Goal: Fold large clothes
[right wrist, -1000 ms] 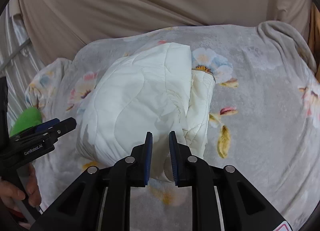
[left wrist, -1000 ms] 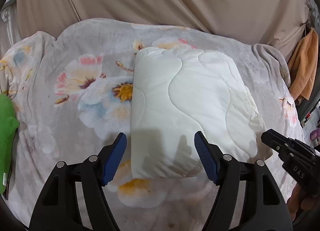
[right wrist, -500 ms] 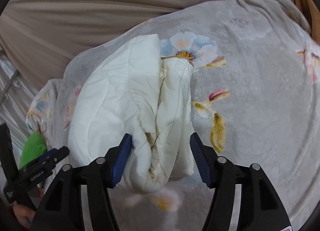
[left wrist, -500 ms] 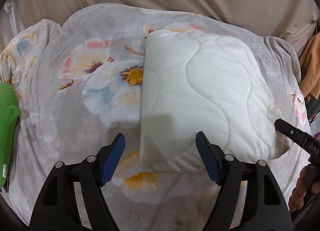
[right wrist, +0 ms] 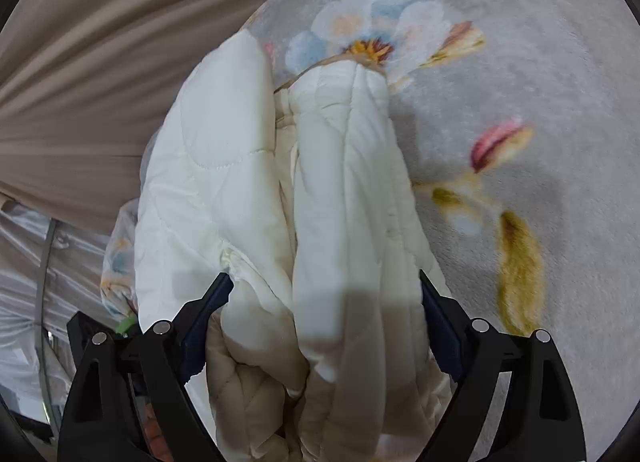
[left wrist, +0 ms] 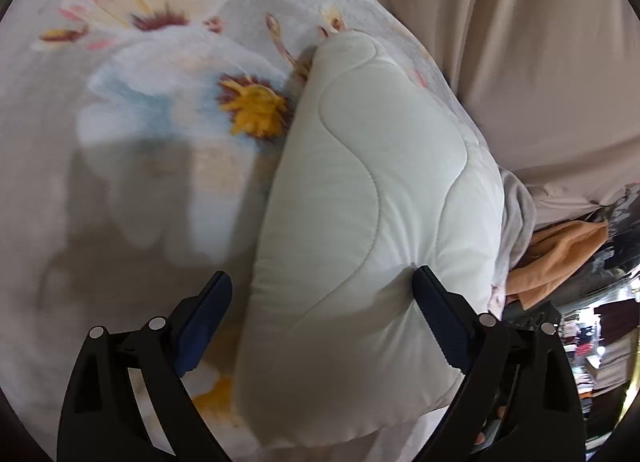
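A white quilted garment (left wrist: 360, 181) lies folded into a thick bundle on a grey floral blanket (left wrist: 120, 141). My left gripper (left wrist: 320, 276) is low over the bundle's smooth folded end, its jaws wide and still opening. Its left pad (left wrist: 208, 310) is over the blanket and its right pad (left wrist: 434, 310) rests against the top of the bundle. In the right wrist view the garment (right wrist: 224, 181) shows its stacked loose layers. My right gripper (right wrist: 324, 278) straddles those layers, jaws wide and still opening, with the fabric bulging between the pads.
A beige curtain (left wrist: 540, 61) hangs behind the blanket's far edge and also fills the upper left as a beige curtain (right wrist: 100, 61). An orange cloth (left wrist: 568, 254) hangs off to the right of the blanket. Bare blanket (right wrist: 560, 101) stretches to the right of the bundle.
Both grippers have dropped closer to the bundle and rolled. The right jaws went from nearly shut to wide around the layered end. The left jaws widened around the folded end.
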Demonstrator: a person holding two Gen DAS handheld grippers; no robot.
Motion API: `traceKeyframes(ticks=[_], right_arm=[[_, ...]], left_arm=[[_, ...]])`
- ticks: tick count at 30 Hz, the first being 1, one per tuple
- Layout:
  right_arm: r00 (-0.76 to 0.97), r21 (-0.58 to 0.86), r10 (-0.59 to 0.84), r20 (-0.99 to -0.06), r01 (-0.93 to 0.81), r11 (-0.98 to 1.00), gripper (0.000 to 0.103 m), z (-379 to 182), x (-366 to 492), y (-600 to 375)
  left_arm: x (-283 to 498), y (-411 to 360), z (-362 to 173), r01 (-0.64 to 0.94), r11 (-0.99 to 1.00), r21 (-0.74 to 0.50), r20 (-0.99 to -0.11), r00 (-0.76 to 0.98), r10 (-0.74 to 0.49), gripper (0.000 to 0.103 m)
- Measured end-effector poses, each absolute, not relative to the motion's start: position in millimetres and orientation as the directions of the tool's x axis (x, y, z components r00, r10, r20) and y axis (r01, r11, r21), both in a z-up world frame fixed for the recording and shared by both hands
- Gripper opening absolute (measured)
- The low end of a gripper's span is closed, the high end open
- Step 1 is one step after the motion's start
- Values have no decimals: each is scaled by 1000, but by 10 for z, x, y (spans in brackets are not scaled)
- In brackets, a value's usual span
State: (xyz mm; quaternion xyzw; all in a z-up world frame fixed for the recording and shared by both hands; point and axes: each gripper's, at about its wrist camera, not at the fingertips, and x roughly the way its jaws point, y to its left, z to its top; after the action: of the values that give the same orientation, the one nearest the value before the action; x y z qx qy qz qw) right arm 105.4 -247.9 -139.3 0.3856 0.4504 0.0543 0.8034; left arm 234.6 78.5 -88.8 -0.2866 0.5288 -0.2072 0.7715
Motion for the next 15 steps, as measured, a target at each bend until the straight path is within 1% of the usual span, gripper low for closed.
traceKeyframes(ticks=[1, 2, 3, 4, 5, 6, 8, 11, 13, 14, 15], right_arm=[[580, 669, 446, -682, 246, 701, 77, -1388, 1083, -2452], [578, 676, 464, -671, 221, 703, 61, -1349, 1106, -2417], [582, 672, 465, -666, 198, 714, 44, -1277, 1108, -2386], [590, 658, 457, -665, 174, 733, 38, -1178, 1097, -2352], [606, 644, 447, -658, 146, 751, 32, -1039, 1066, -2318], [627, 641, 443, -640, 119, 758, 29, -910, 1033, -2306], [683, 641, 439, -583, 56, 765, 28, -588, 917, -2305], [753, 596, 425, -503, -53, 801, 28, -9, 718, -2301], [766, 577, 417, -489, -74, 813, 29, 141, 740, -2315], [765, 568, 411, -496, -72, 820, 32, 130, 749, -2333], [755, 554, 395, -523, -50, 831, 36, 48, 807, -2342]], left_arm=[[2363, 743, -900, 23, 722, -691, -673, 343, -655, 89], [2362, 691, -885, 27, 722, -692, -674, 336, -658, 88], [2356, 638, -843, 47, 737, -675, -684, 336, -648, 83], [2323, 554, -747, 90, 761, -643, -697, 344, -629, 80], [2294, 512, -669, 116, 773, -623, -702, 353, -619, 72], [2257, 485, -569, 141, 782, -607, -700, 370, -611, 69], [2166, 458, -287, 194, 773, -604, -671, 401, -624, 64], [1982, 428, 178, 287, 748, -598, -601, 457, -656, 63], [1930, 403, 332, 321, 744, -586, -577, 480, -661, 64], [1950, 375, 326, 323, 749, -578, -580, 483, -656, 65], [1986, 342, 290, 322, 763, -560, -594, 485, -641, 66]])
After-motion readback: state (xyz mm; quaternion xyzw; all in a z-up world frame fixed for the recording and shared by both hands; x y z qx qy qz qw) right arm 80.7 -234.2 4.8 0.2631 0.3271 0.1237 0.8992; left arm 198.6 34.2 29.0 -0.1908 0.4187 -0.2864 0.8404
